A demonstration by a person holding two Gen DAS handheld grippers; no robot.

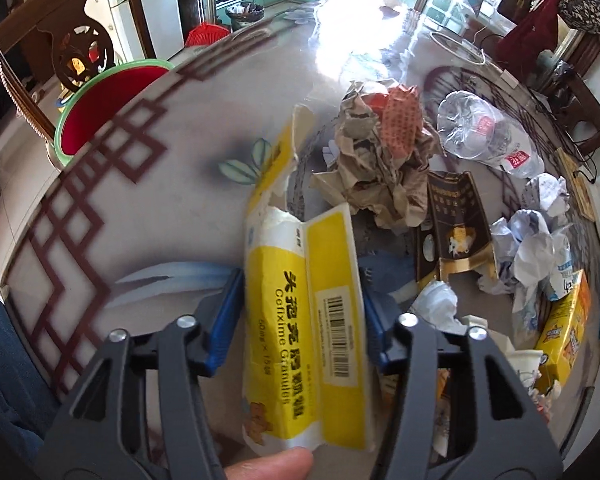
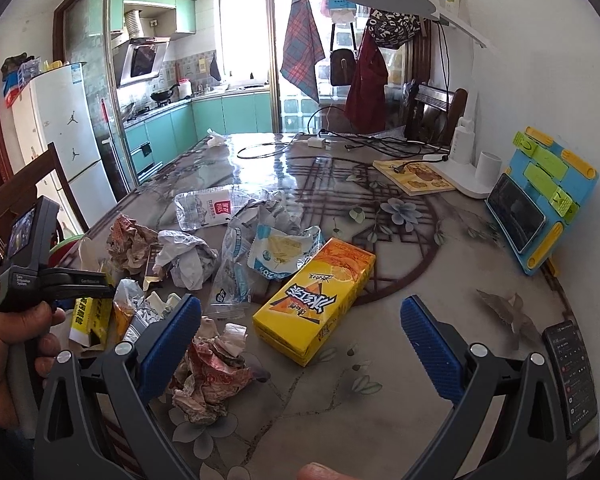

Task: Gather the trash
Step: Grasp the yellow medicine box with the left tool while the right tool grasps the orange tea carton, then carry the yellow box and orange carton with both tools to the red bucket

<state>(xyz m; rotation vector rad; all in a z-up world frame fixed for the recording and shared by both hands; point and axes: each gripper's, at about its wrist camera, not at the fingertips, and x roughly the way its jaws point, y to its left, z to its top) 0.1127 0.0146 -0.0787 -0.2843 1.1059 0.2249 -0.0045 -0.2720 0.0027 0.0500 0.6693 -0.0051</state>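
My left gripper [image 1: 300, 300] is shut on a torn yellow and white medicine box [image 1: 296, 344]; both blue pads press its sides just above the table. The right wrist view shows that gripper [image 2: 100, 286] at the far left, over the same box [image 2: 88, 316]. Beyond it lie crumpled brown paper [image 1: 384, 152], a crushed clear bottle [image 1: 484, 132], a dark packet [image 1: 452, 220] and crumpled white paper [image 1: 528, 236]. My right gripper [image 2: 302, 308] is open above the table, holding nothing. A yellow-orange drink carton [image 2: 316, 300] lies between and beyond its fingers, and a crumpled red-white wrapper [image 2: 208, 376] rests by the left finger.
A green basin with a red inside [image 1: 100, 108] stands off the table's left edge beside a wooden chair [image 1: 60, 40]. On the right are a phone [image 2: 572, 372], a blue stand holding a phone [image 2: 540, 200], a lamp base [image 2: 468, 176], a book [image 2: 416, 176] and cables.
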